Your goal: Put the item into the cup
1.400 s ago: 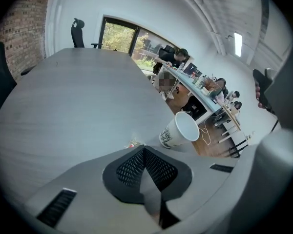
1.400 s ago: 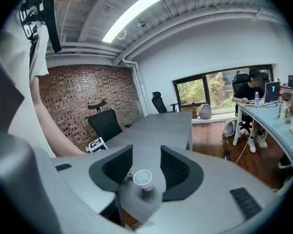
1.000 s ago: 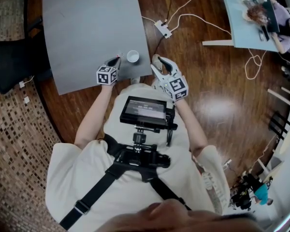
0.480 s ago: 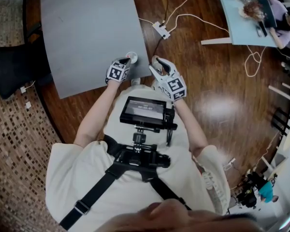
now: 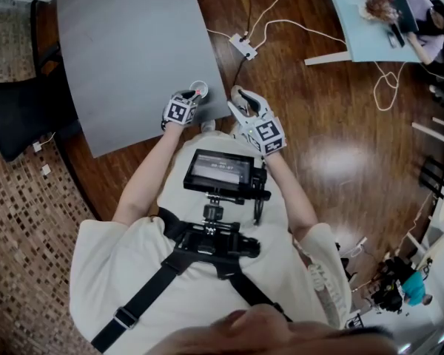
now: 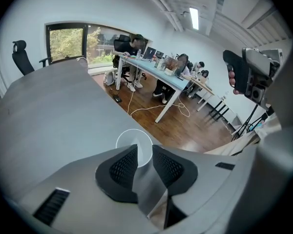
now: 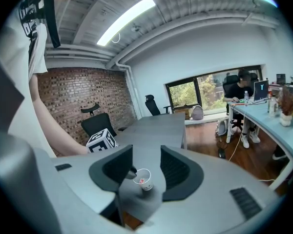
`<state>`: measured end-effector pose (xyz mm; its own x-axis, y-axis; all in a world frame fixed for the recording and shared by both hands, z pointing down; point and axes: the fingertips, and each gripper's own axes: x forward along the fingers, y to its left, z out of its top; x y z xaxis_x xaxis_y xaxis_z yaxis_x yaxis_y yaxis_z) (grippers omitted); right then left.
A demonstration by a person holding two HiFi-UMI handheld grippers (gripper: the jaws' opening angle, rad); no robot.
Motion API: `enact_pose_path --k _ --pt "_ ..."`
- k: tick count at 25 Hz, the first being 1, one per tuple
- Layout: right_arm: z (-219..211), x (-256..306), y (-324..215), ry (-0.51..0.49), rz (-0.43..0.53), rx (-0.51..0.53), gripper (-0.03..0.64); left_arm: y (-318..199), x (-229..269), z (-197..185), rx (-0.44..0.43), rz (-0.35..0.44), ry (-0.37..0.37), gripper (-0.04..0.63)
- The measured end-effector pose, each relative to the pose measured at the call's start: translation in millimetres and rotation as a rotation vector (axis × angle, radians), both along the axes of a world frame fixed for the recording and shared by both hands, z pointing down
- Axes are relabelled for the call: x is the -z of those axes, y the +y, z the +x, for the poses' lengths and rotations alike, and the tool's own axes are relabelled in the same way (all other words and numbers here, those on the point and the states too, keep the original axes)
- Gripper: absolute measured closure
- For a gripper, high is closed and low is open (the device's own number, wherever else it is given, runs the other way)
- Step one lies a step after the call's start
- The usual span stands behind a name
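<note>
A white paper cup [image 5: 199,87] stands near the front right corner of the grey table [image 5: 126,43]. A small red item [image 5: 200,92] shows at its mouth; in the right gripper view it sits inside the cup [image 7: 143,178]. My left gripper [image 5: 193,96] hangs right over the cup, its jaws opening with nothing between the pads. In the left gripper view the cup's rim [image 6: 135,141] lies just beyond the tips of the left gripper [image 6: 144,152]. My right gripper [image 5: 239,99] is open and empty, off the table's corner to the cup's right, and the right gripper [image 7: 146,152] looks at the cup.
The table's front edge and right corner lie just behind the cup. A black office chair [image 5: 22,102] stands at the table's left. A power strip [image 5: 244,46] with white cables lies on the wood floor. A pale blue desk [image 5: 362,28] with seated people is at the far right.
My left gripper moved right and forward from beside the cup to over it, carrying a small pinkish-red item at its tips. The item now shows in the cup. The right gripper stayed put.
</note>
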<state>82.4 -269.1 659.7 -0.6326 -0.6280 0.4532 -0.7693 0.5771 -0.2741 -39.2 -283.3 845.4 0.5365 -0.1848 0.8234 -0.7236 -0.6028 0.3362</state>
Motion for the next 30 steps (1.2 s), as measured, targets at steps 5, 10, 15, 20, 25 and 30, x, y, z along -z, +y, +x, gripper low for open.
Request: enact_pose_path --k 5,10,15,20,25,30 --pt "4 -3 7 -0.008 -0.001 -0.034 0.426 1 0 -12 -0.006 0.052 -0.032 0.497" --pt "0 12 24 -0.001 0.045 -0.078 0.426 3 48 -17 0.004 0.159 0.048 0.497" --pt "-3 23 47 0.012 0.094 -0.137 0.426 16 106 -34 0.025 0.320 0.157 0.497" --pt "1 35 77 0.028 0.114 -0.173 0.426 44 138 -46 0.067 0.379 0.244 0.497" --pt "7 44 100 0.040 0.142 -0.191 0.426 80 158 -50 0.074 0.409 0.293 0.497" --pt "18 43 134 0.020 0.131 -0.196 0.426 114 174 -56 0.125 0.436 0.299 0.497"
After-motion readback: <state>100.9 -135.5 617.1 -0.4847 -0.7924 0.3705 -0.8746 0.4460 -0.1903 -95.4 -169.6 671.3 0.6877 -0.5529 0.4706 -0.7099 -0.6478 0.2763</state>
